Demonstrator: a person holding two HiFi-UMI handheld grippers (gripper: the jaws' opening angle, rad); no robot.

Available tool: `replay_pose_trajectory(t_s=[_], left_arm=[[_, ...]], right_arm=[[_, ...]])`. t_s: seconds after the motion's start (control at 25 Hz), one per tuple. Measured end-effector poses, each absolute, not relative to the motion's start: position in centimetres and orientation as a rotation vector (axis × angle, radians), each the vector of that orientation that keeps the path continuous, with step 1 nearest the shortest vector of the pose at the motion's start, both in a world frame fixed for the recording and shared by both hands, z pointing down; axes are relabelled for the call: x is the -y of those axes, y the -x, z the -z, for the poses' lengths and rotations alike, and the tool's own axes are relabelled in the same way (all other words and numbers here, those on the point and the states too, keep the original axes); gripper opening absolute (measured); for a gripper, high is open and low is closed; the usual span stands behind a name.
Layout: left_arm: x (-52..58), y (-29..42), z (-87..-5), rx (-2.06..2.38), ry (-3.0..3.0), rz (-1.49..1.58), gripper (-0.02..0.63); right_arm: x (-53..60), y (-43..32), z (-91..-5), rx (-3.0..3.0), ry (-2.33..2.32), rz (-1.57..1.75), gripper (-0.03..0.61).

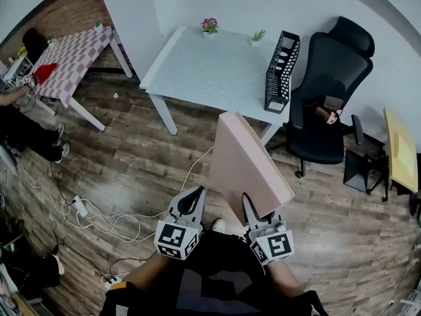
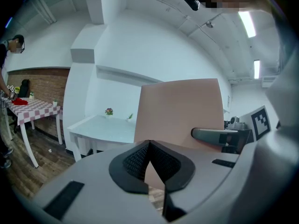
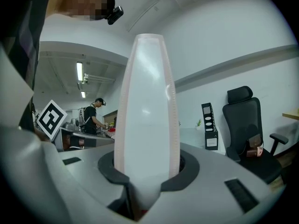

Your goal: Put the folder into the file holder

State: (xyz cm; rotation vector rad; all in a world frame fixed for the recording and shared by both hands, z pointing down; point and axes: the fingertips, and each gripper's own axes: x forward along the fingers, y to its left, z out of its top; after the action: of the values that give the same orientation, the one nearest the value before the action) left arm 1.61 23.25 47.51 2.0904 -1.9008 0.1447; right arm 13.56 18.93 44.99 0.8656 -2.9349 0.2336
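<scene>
A pink folder (image 1: 245, 163) stands upright in front of me, gripped at its lower edge by my right gripper (image 1: 253, 212), which is shut on it. The right gripper view shows the folder's white edge (image 3: 147, 111) rising from between the jaws of the right gripper (image 3: 147, 171). My left gripper (image 1: 191, 195) hangs just left of the folder, apart from it. In its own view the left gripper (image 2: 149, 146) has its pads together with nothing between them, and the folder (image 2: 182, 111) fills the space behind. The black file holder (image 1: 281, 71) stands upright on the right end of the white table (image 1: 210, 71), also seen far off as the file holder (image 3: 209, 125).
A black office chair (image 1: 329, 104) stands right of the table, near the file holder. Two small potted plants (image 1: 210, 25) sit at the table's back edge. A checkered table (image 1: 72, 54) is far left, cables (image 1: 99, 216) lie on the wooden floor, and a wooden desk (image 1: 401, 150) is at far right.
</scene>
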Motion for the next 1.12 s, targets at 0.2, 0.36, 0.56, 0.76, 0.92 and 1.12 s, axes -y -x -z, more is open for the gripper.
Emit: replay_pose_trajectory(t_s=[0.2,0.36,0.56,0.76,0.92,1.12], left_arm=[[-22.7,-1.4,-47.7,1.888,-2.091,-0.147,0.006],[-22.5,-0.9,-47.9,1.875,-2.099,-0.143,0.006],[-21.4,0.5,-48.2,1.846,-2.117,-0.139,0.006],[-19.0,2.3,-47.7,1.81,-2.164,-0.131,0.006],[-16.3,4.4,-47.0,1.785,-2.202,-0.129,0.006],[-13.5,7.0,-46.0,1.754,-2.241,-0.159,0.006]], right_arm=[[-18.3,-13.5,-44.9,2.932,-0.888,-0.248,0.127],[-17.9,-13.0,-45.1,2.924,-0.91,-0.26,0.129],[-16.9,-11.9,-45.0,2.91,-0.951,-0.26,0.129],[-15.3,-10.1,-44.5,2.894,-1.011,-0.247,0.127],[-13.2,-8.4,-43.7,2.879,-1.071,-0.232,0.127],[-11.1,-6.4,-42.1,2.854,-1.158,-0.208,0.127]])
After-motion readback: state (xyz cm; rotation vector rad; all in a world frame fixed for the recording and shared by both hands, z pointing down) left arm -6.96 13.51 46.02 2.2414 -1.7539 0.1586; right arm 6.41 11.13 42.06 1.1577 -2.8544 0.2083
